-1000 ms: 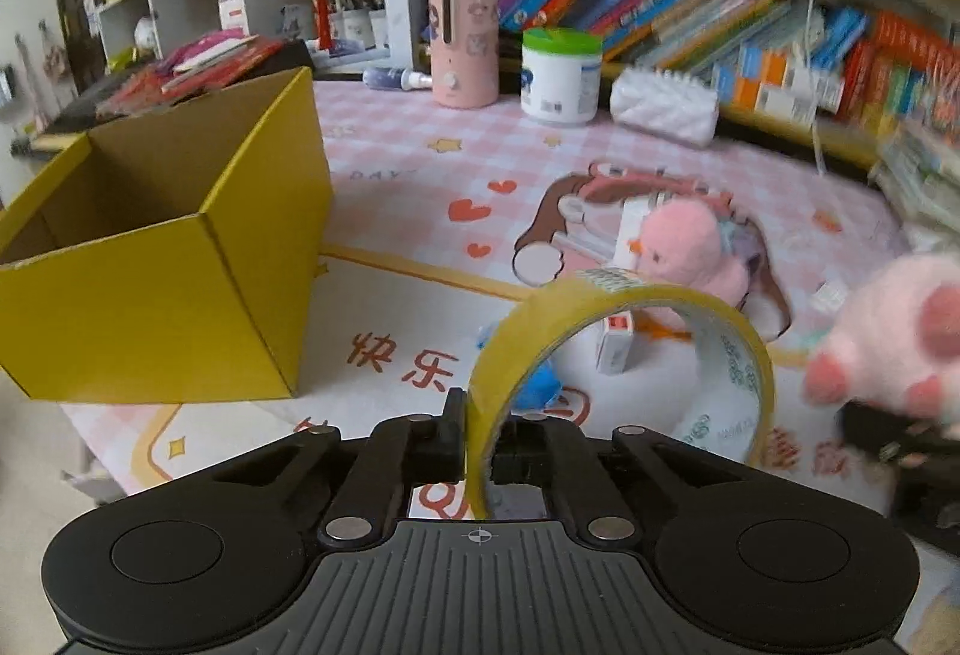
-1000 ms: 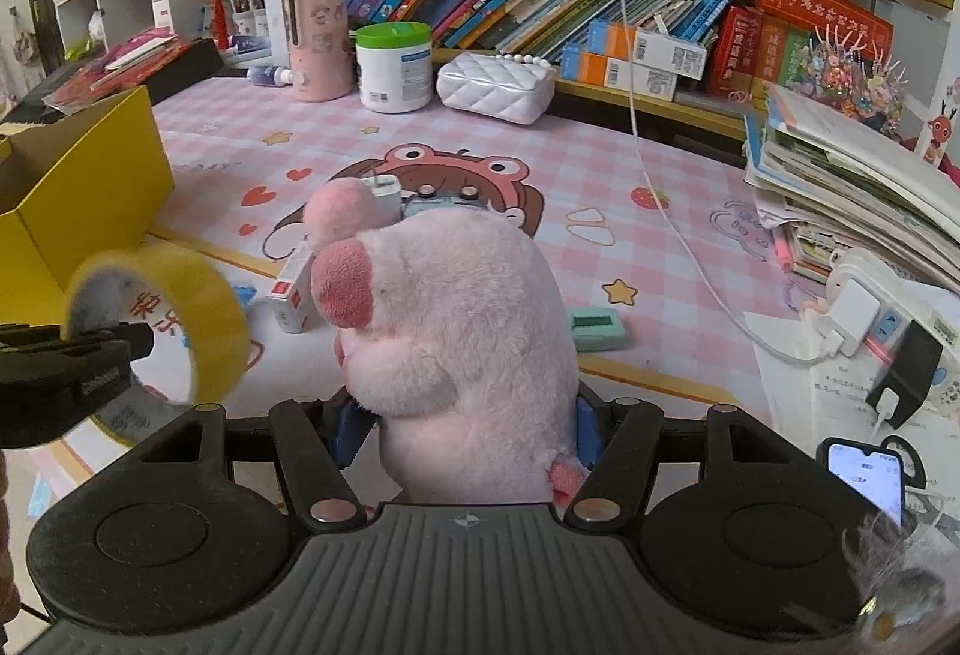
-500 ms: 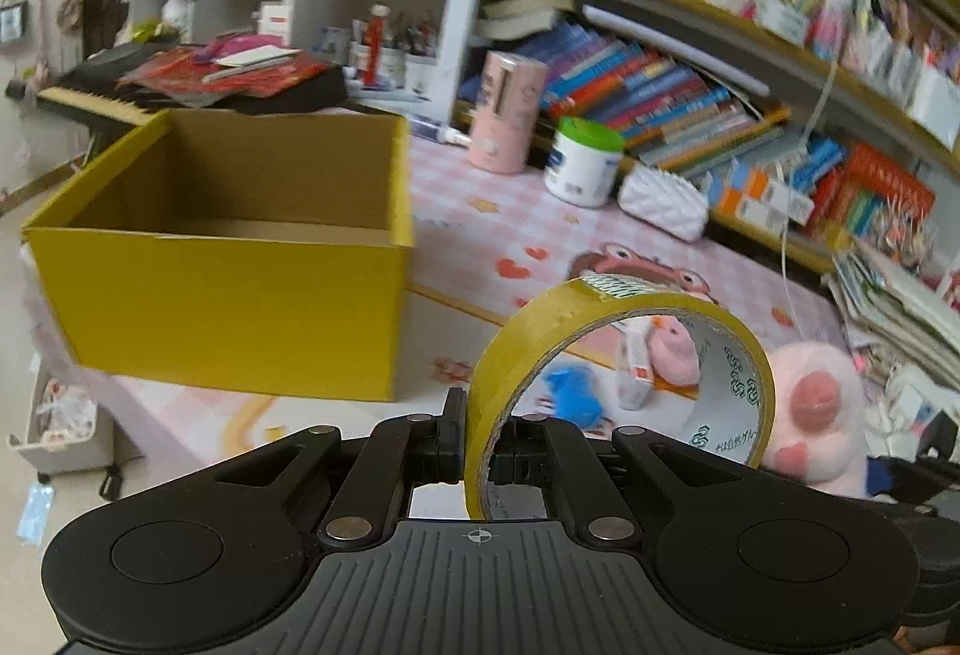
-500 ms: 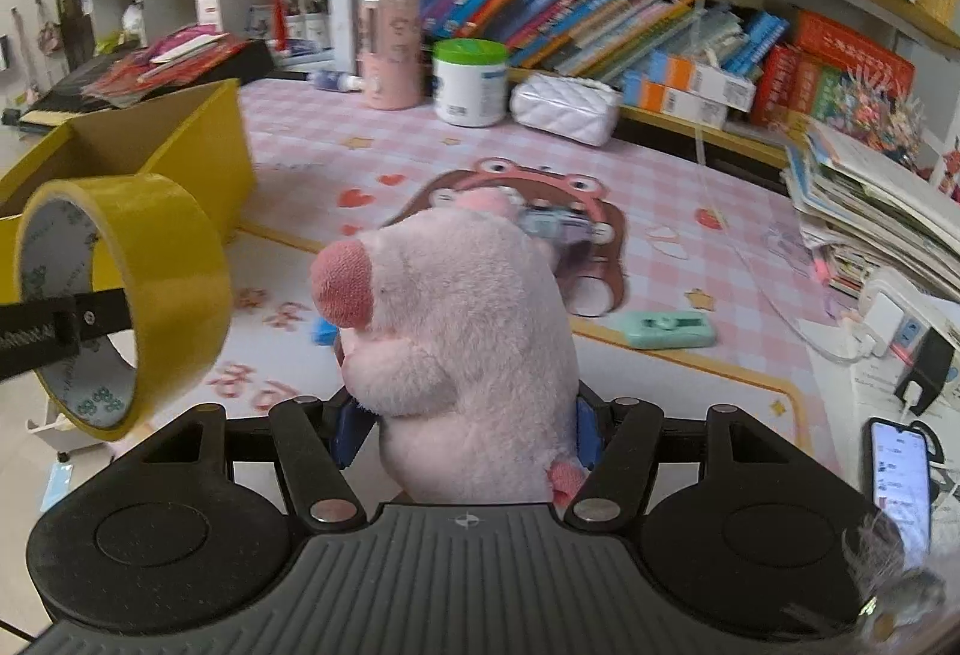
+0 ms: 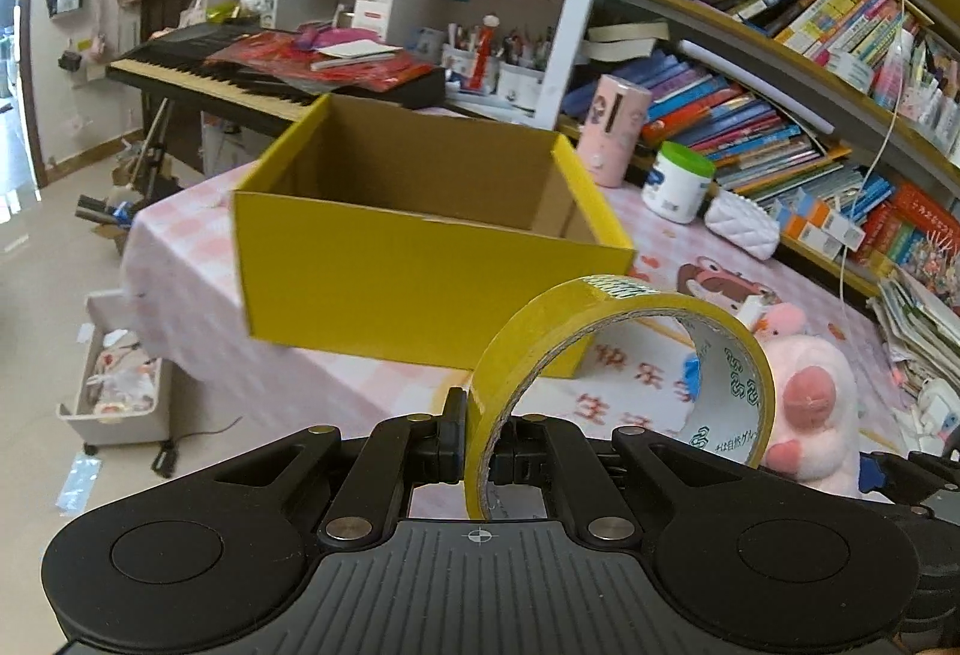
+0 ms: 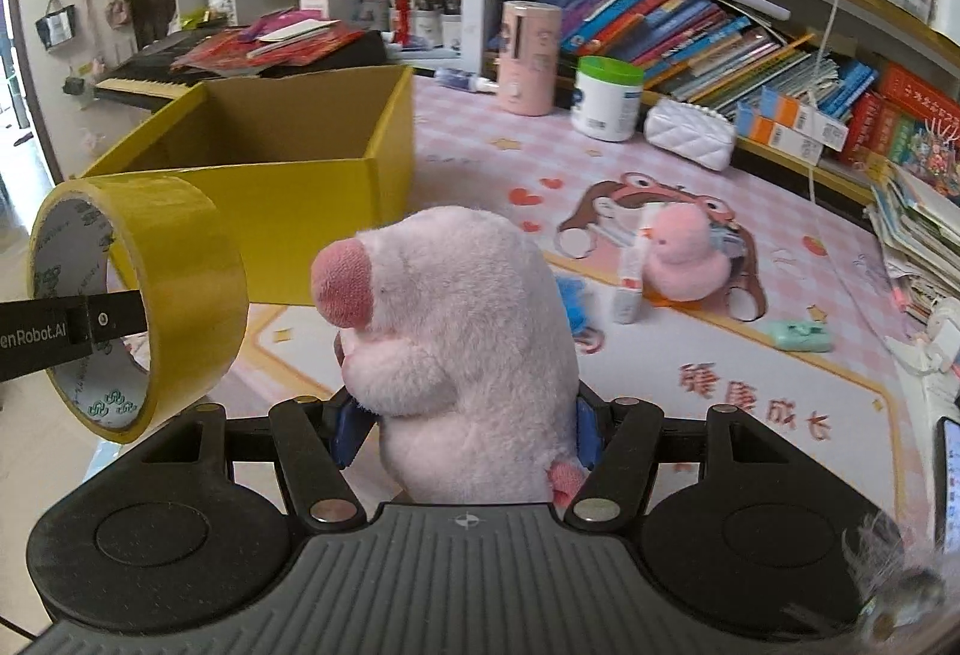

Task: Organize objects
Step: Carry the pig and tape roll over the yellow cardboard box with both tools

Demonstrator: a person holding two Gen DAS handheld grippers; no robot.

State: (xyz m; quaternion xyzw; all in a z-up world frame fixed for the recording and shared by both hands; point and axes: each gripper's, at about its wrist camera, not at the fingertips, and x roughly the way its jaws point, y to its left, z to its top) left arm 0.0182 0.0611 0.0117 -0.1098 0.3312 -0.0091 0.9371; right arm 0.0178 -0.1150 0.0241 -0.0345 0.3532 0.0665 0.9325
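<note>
Right wrist view alone shows a small duck [image 6: 684, 259] far right; right gripper [image 6: 462, 427] squeezes the plush [image 6: 456, 355], left gripper [image 5: 480, 445] pinches the tape [image 5: 618, 355] wall, box [image 5: 420, 259] beyond.

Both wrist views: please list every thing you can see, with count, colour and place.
Tape roll: 1, yellow, held off the table in the left gripper.
Plush pig: 1, pink, held in the right gripper.
Box: 1, yellow, open, on the table's left part.
Plush duck: 1, pink, on the table mat.
Jar: 1, white with green lid, near the bookshelf.
Pouch: 1, white quilted, right of the jar.
Left gripper: 1, black, shut on the tape.
Right gripper: 1, black, shut on the pig.
</note>
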